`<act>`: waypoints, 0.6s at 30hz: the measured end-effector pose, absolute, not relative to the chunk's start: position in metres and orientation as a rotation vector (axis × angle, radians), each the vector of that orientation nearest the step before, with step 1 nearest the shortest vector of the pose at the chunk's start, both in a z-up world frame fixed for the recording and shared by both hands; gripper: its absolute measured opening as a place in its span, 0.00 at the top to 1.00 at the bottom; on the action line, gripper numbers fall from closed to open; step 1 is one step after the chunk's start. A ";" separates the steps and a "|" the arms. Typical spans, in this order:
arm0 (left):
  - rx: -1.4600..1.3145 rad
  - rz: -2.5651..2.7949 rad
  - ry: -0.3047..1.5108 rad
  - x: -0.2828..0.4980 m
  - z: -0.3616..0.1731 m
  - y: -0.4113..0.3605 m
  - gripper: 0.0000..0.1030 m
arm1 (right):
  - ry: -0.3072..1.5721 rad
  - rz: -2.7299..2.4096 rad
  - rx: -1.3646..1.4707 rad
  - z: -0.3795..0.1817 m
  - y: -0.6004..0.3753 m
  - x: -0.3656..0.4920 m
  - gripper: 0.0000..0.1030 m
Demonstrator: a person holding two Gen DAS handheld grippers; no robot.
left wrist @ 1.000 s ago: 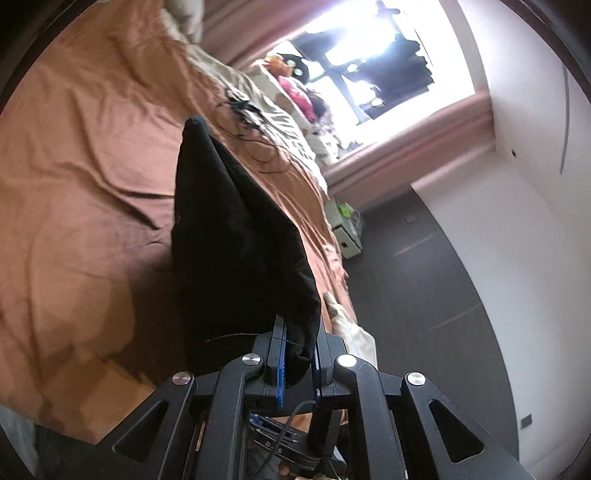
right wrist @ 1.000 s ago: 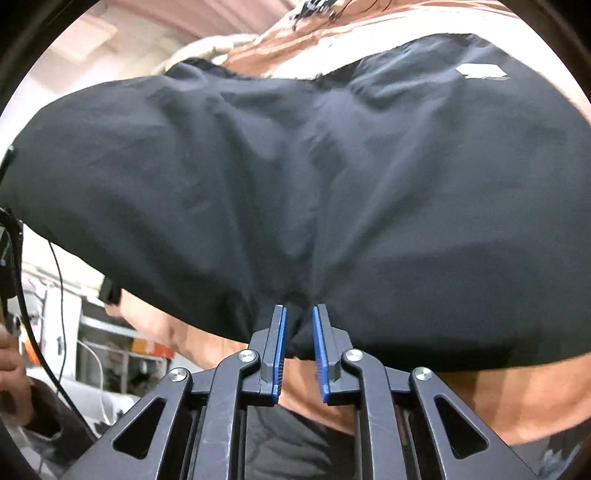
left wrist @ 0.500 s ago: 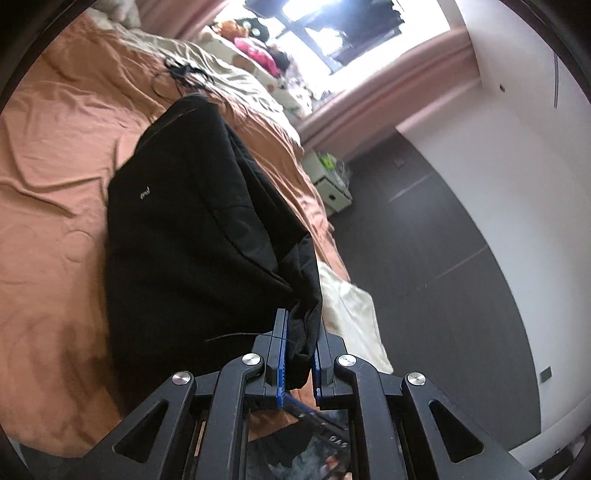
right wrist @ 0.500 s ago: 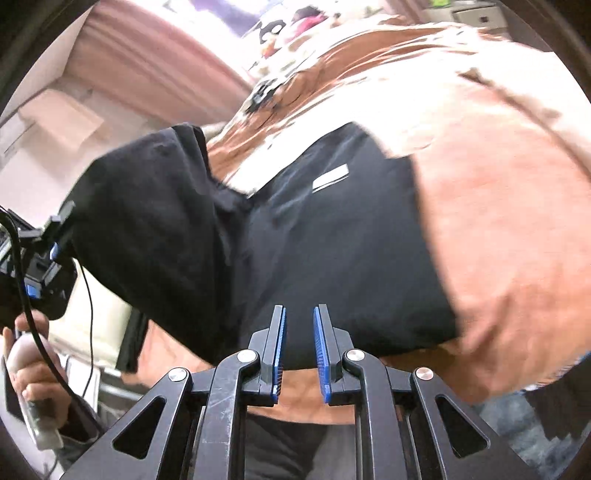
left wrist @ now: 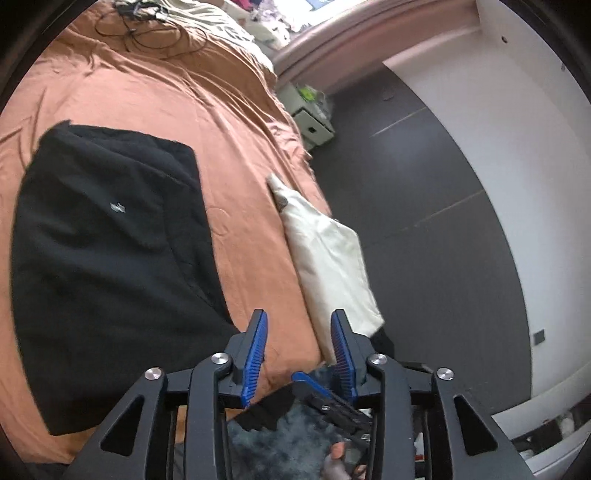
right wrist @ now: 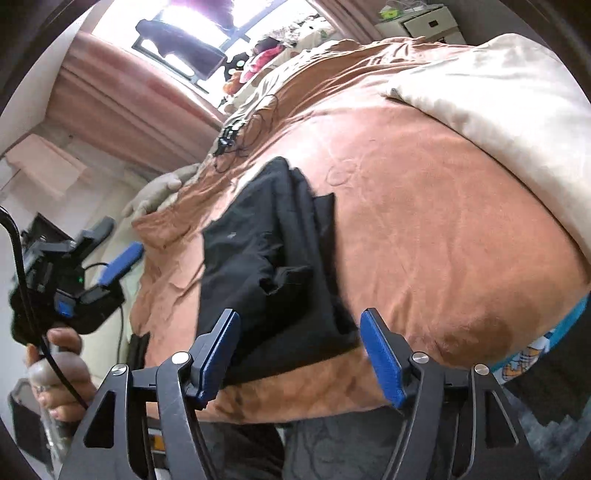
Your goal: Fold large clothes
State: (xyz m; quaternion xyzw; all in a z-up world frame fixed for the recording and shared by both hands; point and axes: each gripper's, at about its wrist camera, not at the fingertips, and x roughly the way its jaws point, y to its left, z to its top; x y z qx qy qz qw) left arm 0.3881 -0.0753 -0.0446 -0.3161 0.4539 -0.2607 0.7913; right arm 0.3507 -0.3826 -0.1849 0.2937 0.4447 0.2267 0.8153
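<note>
A black garment [left wrist: 110,266] lies folded on the orange-brown bed sheet [left wrist: 236,158], a small white label on its top. My left gripper [left wrist: 298,319] hovers to the right of it near the bed's edge; its jaws are opening with nothing between them. In the right wrist view the same black garment [right wrist: 273,266] lies in layers on the sheet [right wrist: 424,240]. My right gripper [right wrist: 301,319] is above the garment's near edge, jaws opening wide, pads clear of the cloth. The other hand-held gripper [right wrist: 62,280] shows at the left of that view, gripped by a hand [right wrist: 55,369].
A cream pillow [left wrist: 325,251] lies along the bed's edge by the dark floor [left wrist: 424,221]. Tangled black cables [left wrist: 144,22] sit at the bed's far end. A white bedside cabinet [left wrist: 310,114], pink curtains [right wrist: 122,92] and a bright window [right wrist: 199,26] lie beyond.
Both grippers let go of the black garment and opened. The garment dropped from hanging to lying folded on the sheet. Both hands pulled back toward the near bed edge.
</note>
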 end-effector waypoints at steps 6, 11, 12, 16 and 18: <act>-0.684 -0.407 0.969 0.378 -0.056 -0.024 0.62 | 0.967 0.558 0.661 -0.192 -0.360 0.365 0.24; -0.697 -0.256 0.975 0.355 -0.073 0.027 0.59 | 0.988 0.576 0.727 -0.207 -0.346 0.386 0.24; -0.701 -0.236 0.980 0.351 -0.078 0.034 0.54 | 0.990 0.575 0.740 -0.208 -0.344 0.389 0.24; -0.692 -0.139 0.989 0.334 -0.099 0.060 0.38 | 1.016 0.565 0.763 -0.218 -0.335 0.405 0.28; -0.703 -0.121 1.007 0.332 -0.112 0.068 0.37 | 1.034 0.573 0.765 -0.222 -0.330 0.410 0.52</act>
